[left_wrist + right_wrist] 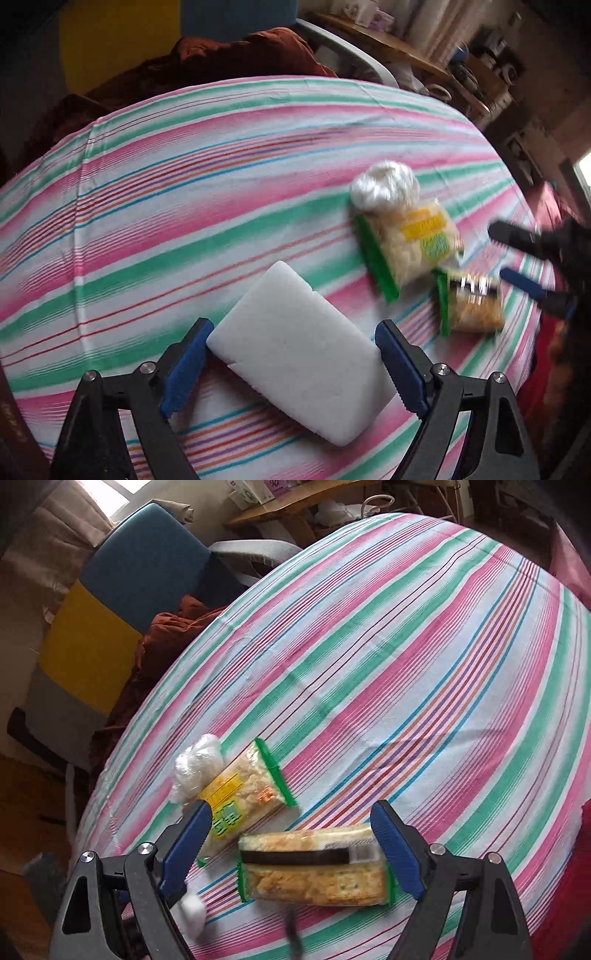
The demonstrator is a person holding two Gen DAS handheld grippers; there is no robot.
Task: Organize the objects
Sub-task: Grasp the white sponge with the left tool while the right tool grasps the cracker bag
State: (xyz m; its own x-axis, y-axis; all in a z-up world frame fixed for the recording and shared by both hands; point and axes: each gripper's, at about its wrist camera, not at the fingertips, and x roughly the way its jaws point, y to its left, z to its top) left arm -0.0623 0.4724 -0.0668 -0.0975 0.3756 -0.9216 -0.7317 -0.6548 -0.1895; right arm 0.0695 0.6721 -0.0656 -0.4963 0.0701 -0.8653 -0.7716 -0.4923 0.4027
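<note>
Only my left gripper view shows the white foam block, sitting loose between its spread jaws. My right gripper hangs open around the cracker pack on the striped tablecloth, snack bag just beside it.

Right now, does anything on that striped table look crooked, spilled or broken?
Nothing looks spilled or broken. The white foam block lies askew between the left claw's open jaws, and the two snack packets sit at different angles beside a crumpled clear bag.
</note>
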